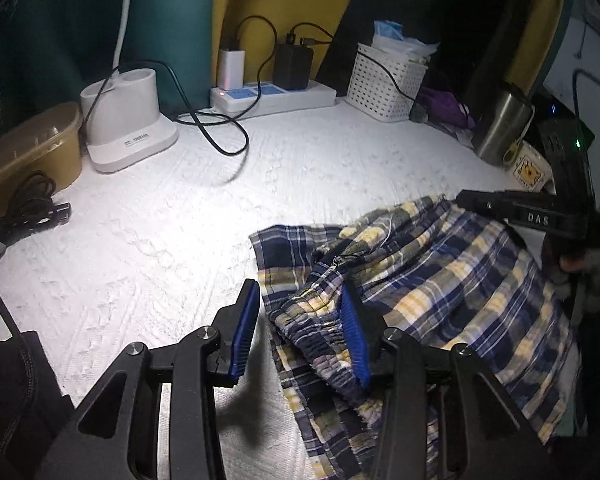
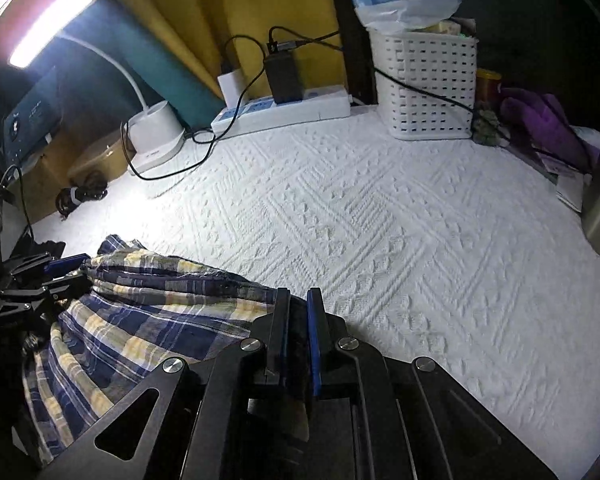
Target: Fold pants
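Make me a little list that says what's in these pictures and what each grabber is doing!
clothing: plaid pants, bunched up
surface: white textured cover
left gripper: open, waistband between its fingers
right gripper: shut on the pants' edge
lamp: switched on, at the back left
basket: white, by the back wall
power strip: chargers plugged in
fold: not yet done

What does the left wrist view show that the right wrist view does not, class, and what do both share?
Only the left wrist view shows the steel tumbler and the pants' elastic waistband. Only the right wrist view shows the lit lamp head and the right claw shut on plaid cloth. Both show the plaid pants, the white basket and the power strip.
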`<state>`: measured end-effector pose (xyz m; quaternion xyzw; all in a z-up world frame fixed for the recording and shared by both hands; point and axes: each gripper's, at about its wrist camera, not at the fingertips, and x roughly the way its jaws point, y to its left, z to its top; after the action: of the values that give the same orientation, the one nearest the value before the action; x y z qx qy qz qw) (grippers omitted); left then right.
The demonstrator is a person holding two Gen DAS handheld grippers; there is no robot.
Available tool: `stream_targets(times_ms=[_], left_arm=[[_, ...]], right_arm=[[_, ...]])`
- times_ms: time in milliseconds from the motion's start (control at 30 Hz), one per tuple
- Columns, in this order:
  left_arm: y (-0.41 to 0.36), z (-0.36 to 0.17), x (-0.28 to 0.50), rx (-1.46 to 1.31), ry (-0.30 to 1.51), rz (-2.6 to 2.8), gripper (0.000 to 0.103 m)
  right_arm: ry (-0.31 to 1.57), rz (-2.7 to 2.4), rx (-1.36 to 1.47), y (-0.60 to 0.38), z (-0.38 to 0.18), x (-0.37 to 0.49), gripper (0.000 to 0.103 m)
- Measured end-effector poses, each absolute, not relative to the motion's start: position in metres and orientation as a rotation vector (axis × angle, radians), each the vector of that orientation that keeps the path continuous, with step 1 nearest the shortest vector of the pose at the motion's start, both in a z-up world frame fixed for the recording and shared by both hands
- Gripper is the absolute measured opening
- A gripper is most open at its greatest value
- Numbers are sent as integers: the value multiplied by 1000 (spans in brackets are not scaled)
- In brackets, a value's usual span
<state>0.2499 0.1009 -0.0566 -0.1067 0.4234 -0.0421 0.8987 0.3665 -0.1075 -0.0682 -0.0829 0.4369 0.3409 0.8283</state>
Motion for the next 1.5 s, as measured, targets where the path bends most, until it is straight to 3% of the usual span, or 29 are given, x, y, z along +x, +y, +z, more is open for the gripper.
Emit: stream_targets(times_ms=[267, 333, 367, 400, 933, 1233, 1367, 1500], left_arm=[[98, -36, 238, -247, 835, -75, 42], [96, -29, 234, -239, 812, -75, 45], [93, -25, 230, -232, 800, -83, 52], [91, -24, 228, -229, 795, -91, 58], [60, -57, 210, -58, 945, -41, 60], [65, -41, 208, -106, 908, -51, 60], [64, -41, 215, -122, 916, -49, 77], [67, -48, 224, -156, 939, -40, 77]], right_arm=[[854, 658, -188, -133, -44, 333, 11], [850, 647, -195, -139, -42, 323, 28], [852, 645, -194, -142, -43, 318, 57], [851, 645, -192, -144, -44, 314, 76], [868, 588, -208, -163, -76, 267, 76], [849, 600, -174, -173, -71, 267, 76], [833, 602, -166, -175, -66, 270, 77], [823, 596, -163, -178, -60, 277, 77]])
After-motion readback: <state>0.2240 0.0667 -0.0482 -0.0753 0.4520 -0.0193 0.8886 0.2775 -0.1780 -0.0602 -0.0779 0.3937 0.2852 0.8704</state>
